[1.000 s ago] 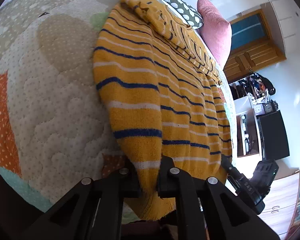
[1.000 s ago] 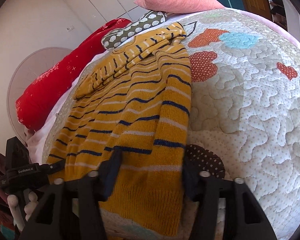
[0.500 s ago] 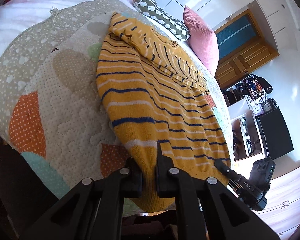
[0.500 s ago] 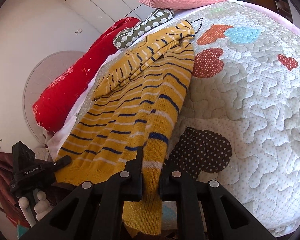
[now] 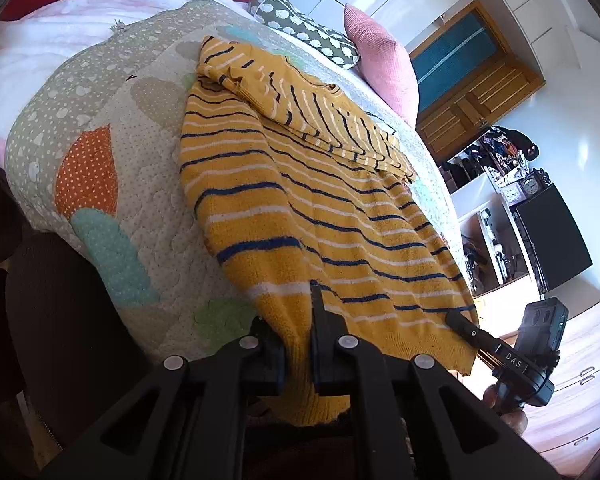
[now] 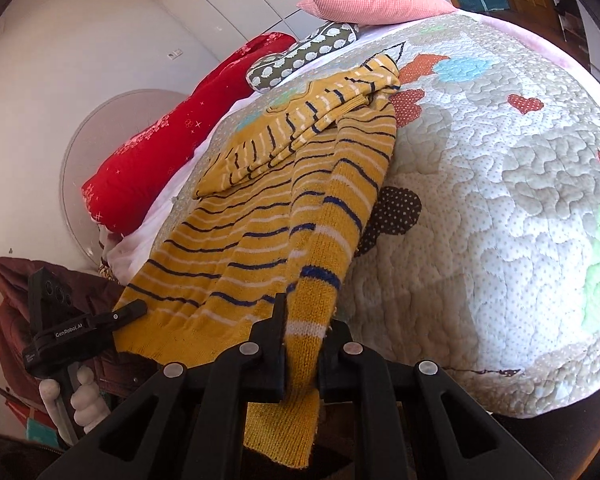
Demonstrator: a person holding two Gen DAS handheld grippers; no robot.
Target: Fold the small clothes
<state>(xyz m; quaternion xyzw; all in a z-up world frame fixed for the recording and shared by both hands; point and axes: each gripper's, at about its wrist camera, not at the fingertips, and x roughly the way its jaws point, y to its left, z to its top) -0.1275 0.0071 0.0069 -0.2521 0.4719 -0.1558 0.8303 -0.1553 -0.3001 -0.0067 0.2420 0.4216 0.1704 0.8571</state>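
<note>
While the yellow striped sweater (image 5: 308, 216) is spread across the quilted bed (image 5: 100, 184), its hem at the near edge is pinched at the left corner by the closed left claw (image 5: 298, 354) and at the right corner by the closed right claw (image 6: 303, 354).

Two close wrist fisheyes, angled down from opposite hem corners, sharing sweater (image 5: 324, 216) and quilt (image 6: 500, 208).

Home bedroom: bed under quilted patchwork cover with dotted hearts (image 6: 500, 184), pink ribbed cushion (image 6: 374, 0), long red bolster (image 6: 172, 136) at head, wooden panelled door (image 5: 476, 92), cluttered shelf with clocks (image 5: 520, 188).
</note>
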